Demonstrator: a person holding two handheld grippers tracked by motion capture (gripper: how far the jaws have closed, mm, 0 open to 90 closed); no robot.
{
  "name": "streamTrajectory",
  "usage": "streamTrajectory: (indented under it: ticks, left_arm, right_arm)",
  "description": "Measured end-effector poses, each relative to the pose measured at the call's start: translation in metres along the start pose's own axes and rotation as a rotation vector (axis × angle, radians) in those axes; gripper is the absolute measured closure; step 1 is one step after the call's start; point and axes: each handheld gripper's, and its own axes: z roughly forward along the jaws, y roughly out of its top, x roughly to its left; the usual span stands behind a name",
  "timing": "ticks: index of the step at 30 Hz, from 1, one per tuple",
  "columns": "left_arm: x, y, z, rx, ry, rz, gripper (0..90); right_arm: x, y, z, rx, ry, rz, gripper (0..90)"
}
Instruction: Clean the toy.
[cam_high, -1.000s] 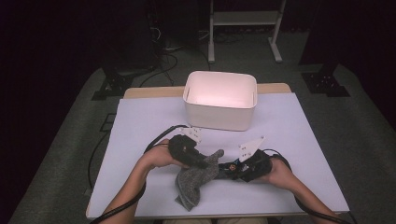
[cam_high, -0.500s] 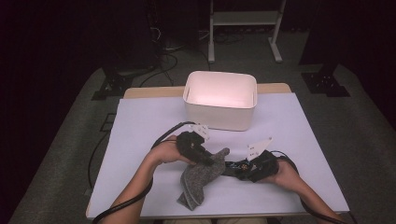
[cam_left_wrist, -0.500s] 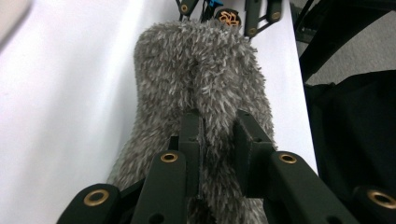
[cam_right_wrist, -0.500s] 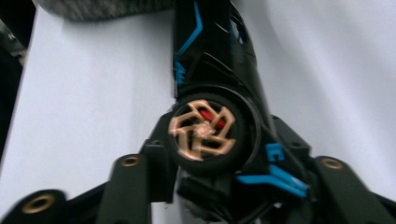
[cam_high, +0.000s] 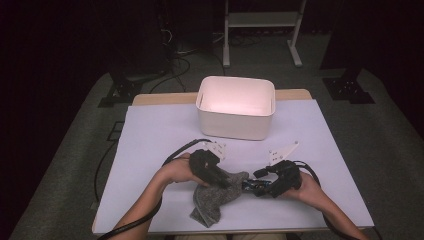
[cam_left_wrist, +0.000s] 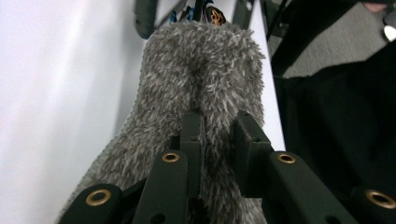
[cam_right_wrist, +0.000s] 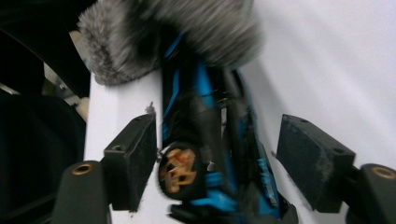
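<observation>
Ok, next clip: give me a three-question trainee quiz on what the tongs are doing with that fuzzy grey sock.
1. True or false: the left tongs pinch the sock.
2. What lies between the right tongs' jaws? A) the sock B) a black-and-blue thing C) the bin
3. How do the right tongs' jaws stand?

Key: 1 true. 2 B. 3 Open, either side of the thing, not clamped.

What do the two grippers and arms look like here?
Both the left gripper and right gripper are black, each topped by a pale three-cornered plate and trailing a black cable. Jaws are blocky black pads on links with brass-coloured rivets. Forearms are bare, no sleeves visible.
</observation>
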Motion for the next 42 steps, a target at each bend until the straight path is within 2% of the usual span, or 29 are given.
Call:
streamTrajectory:
  ticks: [4,6,12,14,16,17,18,20,24,27,28,32,35,37,40,41,42]
  left_arm:
    - [-0.008,-0.003,0.005,0.013,-0.011,0.010,76.2]
    - [-0.012,-0.005,0.008,0.030,-0.022,0.018,76.2]
    - [-0.017,-0.005,0.009,0.035,0.004,0.029,76.0]
    - [-0.015,-0.004,0.010,0.042,0.022,0.023,75.6]
    - [-0.013,-0.004,0.011,0.041,0.025,0.023,75.7]
    - [-0.012,-0.004,0.012,0.037,0.024,0.015,75.7]
    - [-0.011,-0.004,0.014,0.042,0.019,0.013,75.5]
    - [-0.010,-0.004,0.018,0.047,0.023,0.015,75.1]
    - [-0.008,0.000,0.027,0.056,0.021,0.025,75.0]
    - [-0.006,0.006,0.033,0.053,0.004,0.032,75.1]
    - [-0.004,0.014,0.042,0.060,-0.002,0.046,75.1]
    - [-0.006,0.024,0.053,0.076,-0.005,0.077,74.9]
    - [-0.008,0.018,0.051,0.123,0.030,0.074,74.9]
    - [-0.008,0.014,0.048,0.127,0.038,0.069,74.7]
    - [-0.007,-0.008,0.035,0.162,0.081,0.031,74.7]
    - [-0.007,-0.008,0.035,0.162,0.081,0.031,74.7]
    - [-0.006,-0.018,0.029,0.176,0.100,0.012,74.7]
  right_arm:
    - [0.003,-0.005,0.003,0.005,0.011,0.017,22.9]
    - [0.009,-0.011,0.007,0.016,-0.012,0.015,18.8]
    - [0.019,-0.015,0.009,0.010,-0.067,-0.010,17.9]
    - [0.026,-0.014,0.009,0.033,-0.089,-0.041,18.0]
    - [0.031,-0.013,0.013,0.076,-0.088,-0.049,19.8]
    - [0.031,-0.013,0.013,0.076,-0.088,-0.049,19.8]
    - [0.034,-0.016,0.017,0.102,-0.117,-0.084,19.9]
    - [0.033,-0.020,0.020,0.117,-0.109,-0.083,19.3]
    - [0.031,-0.023,0.020,0.098,-0.102,-0.087,19.3]
    - [0.033,-0.022,0.024,0.090,-0.109,-0.123,19.5]
    - [0.034,-0.022,0.026,0.092,-0.116,-0.139,19.6]
    - [0.035,-0.026,0.026,0.067,-0.124,-0.153,19.9]
    - [0.035,-0.029,0.026,0.048,-0.125,-0.161,20.2]
    - [0.035,-0.028,0.026,0.055,-0.127,-0.166,20.2]
    - [0.034,-0.029,0.026,0.046,-0.129,-0.180,20.4]
    - [0.034,-0.029,0.026,0.046,-0.129,-0.180,20.4]
    - [0.034,-0.030,0.026,0.044,-0.126,-0.178,20.4]
